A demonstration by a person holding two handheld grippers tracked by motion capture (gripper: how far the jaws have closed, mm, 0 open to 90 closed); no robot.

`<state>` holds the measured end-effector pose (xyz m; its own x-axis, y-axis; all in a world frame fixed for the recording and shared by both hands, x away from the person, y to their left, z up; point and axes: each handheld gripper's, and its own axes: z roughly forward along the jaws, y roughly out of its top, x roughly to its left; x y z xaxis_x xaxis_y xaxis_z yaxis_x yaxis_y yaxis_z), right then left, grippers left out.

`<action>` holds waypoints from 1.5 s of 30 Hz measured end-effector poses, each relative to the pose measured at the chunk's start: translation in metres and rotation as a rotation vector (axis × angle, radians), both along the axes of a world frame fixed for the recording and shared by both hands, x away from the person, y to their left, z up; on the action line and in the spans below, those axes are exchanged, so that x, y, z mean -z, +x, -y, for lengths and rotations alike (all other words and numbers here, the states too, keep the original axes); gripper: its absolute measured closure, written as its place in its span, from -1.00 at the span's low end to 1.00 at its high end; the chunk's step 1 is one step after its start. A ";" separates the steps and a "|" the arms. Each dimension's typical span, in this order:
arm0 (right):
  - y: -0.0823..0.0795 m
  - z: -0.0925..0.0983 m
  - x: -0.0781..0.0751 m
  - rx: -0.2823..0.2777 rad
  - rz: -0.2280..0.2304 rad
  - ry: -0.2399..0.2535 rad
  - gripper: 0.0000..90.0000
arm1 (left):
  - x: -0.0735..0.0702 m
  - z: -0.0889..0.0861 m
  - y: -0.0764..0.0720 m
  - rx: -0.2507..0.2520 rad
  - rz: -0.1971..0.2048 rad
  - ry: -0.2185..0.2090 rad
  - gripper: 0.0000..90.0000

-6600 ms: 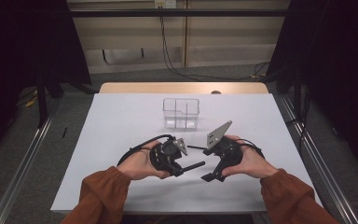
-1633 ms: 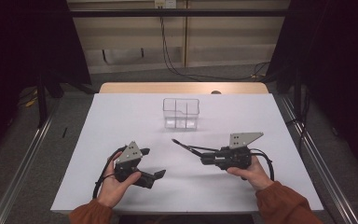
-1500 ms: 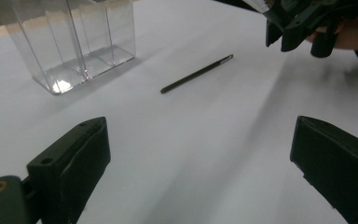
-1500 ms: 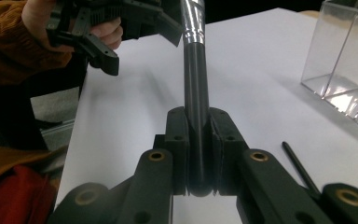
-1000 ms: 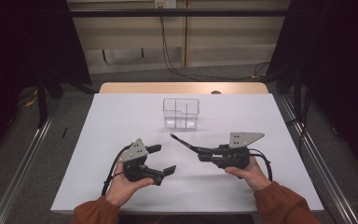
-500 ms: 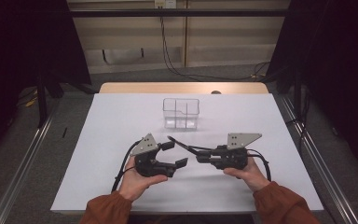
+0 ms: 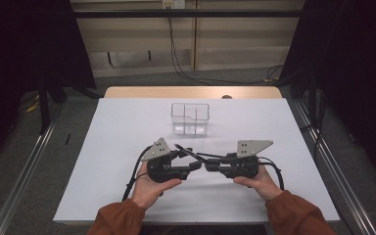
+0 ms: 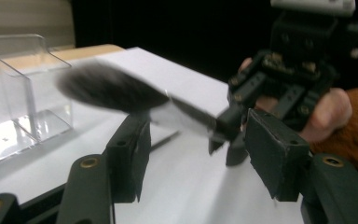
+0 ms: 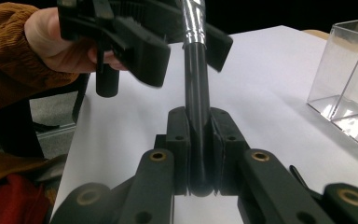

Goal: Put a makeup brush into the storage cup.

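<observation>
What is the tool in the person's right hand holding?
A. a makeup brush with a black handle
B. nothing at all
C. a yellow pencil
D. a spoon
A: the right tool is shut on the black handle of the makeup brush, and its dark bristles show in the left gripper view.

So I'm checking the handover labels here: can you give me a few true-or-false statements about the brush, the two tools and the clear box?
1. The right tool is shut on the brush handle. True.
2. The brush lies flat on the table. False: it is held in the air by its handle.
3. The left tool has its jaws on either side of the brush, pads not yet pressing it. True; they have just been closing.
4. The clear box stands between the two hands. False: it stands farther back on the table.
5. The box is split into compartments. True.
</observation>
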<state>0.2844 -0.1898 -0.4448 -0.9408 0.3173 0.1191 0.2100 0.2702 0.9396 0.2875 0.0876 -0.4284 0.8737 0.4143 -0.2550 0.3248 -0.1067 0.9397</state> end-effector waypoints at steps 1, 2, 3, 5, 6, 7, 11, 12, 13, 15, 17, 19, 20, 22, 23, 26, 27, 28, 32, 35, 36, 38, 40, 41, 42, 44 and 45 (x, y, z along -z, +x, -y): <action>0.000 0.000 0.000 -0.001 0.002 -0.002 0.78 | 0.000 0.000 0.000 -0.002 -0.009 -0.008 -0.09; 0.000 0.000 0.000 0.000 0.002 -0.003 0.78 | 0.000 0.000 0.001 -0.001 -0.011 -0.007 -0.07; 0.000 0.000 0.000 0.001 0.001 -0.001 0.77 | 0.000 0.000 0.000 -0.009 -0.015 -0.019 -0.04; 0.000 0.000 0.001 0.007 0.001 -0.001 0.77 | 0.000 -0.001 0.001 -0.009 -0.033 -0.031 0.09; 0.000 0.000 0.001 0.010 -0.002 0.001 0.77 | 0.000 -0.001 0.001 -0.006 -0.034 -0.032 0.15; 0.000 0.000 0.001 0.010 -0.001 0.000 0.78 | 0.000 -0.002 0.002 -0.010 -0.035 -0.033 0.18; 0.000 0.000 0.001 0.004 0.000 0.002 0.77 | 0.000 -0.004 0.005 0.022 -0.076 -0.052 0.31; 0.000 0.000 0.001 0.002 -0.001 0.002 0.77 | 0.000 -0.005 0.005 0.023 -0.077 -0.052 0.35; -0.001 0.000 0.002 0.001 -0.001 -0.002 0.77 | 0.000 -0.005 0.005 0.024 -0.079 -0.053 0.38; 0.000 -0.001 0.002 -0.003 -0.006 -0.002 0.77 | 0.000 -0.005 0.006 0.030 -0.089 -0.056 0.40; 0.000 -0.001 0.003 -0.007 -0.006 -0.008 0.77 | 0.000 -0.006 0.006 0.034 -0.096 -0.060 0.42; 0.000 -0.002 0.004 -0.008 -0.008 -0.009 0.77 | 0.000 -0.006 0.006 0.035 -0.099 -0.059 0.43; -0.001 -0.002 0.004 -0.009 -0.007 -0.015 0.77 | 0.000 -0.006 0.006 0.037 -0.103 -0.060 0.44; -0.001 -0.003 0.005 -0.012 -0.007 -0.017 0.77 | -0.001 -0.005 0.005 0.038 -0.107 -0.053 0.46; -0.001 -0.004 0.006 -0.013 -0.008 -0.026 0.77 | -0.002 -0.005 0.004 0.045 -0.107 -0.052 0.50; -0.002 -0.006 0.008 -0.025 -0.007 -0.042 0.77 | -0.004 -0.004 0.002 0.062 -0.115 -0.068 0.59; -0.002 -0.008 0.008 -0.029 -0.003 -0.051 0.77 | -0.005 -0.004 0.002 0.064 -0.118 -0.073 0.63; -0.003 -0.009 0.009 -0.031 -0.002 -0.056 0.77 | -0.005 -0.003 0.002 0.068 -0.111 -0.074 0.64; -0.003 -0.013 0.011 -0.041 -0.006 -0.067 0.77 | -0.006 -0.003 0.001 0.072 -0.108 -0.067 0.68; -0.003 -0.013 0.010 -0.038 -0.007 -0.061 0.77 | -0.007 -0.004 0.002 0.074 -0.112 -0.067 0.68; -0.003 -0.013 0.010 -0.036 -0.008 -0.060 0.76 | -0.007 -0.003 0.001 0.073 -0.111 -0.068 0.69; -0.003 -0.013 0.010 -0.032 -0.012 -0.054 0.75 | -0.008 -0.003 0.001 0.078 -0.106 -0.062 0.69; -0.002 -0.012 0.011 -0.022 -0.025 -0.045 0.73 | -0.008 -0.004 0.000 0.073 -0.097 -0.059 0.70; -0.002 -0.012 0.010 -0.017 -0.026 -0.040 0.72 | -0.009 -0.003 0.000 0.073 -0.094 -0.055 0.70; -0.002 -0.012 0.010 -0.015 -0.020 -0.047 0.72 | -0.009 -0.003 -0.001 0.073 -0.088 -0.046 0.70; -0.003 -0.012 0.011 -0.012 -0.023 -0.050 0.71 | -0.010 -0.002 -0.002 0.077 -0.080 -0.038 0.70; -0.003 -0.012 0.011 -0.013 -0.024 -0.050 0.70 | -0.010 -0.001 -0.003 0.077 -0.074 -0.034 0.71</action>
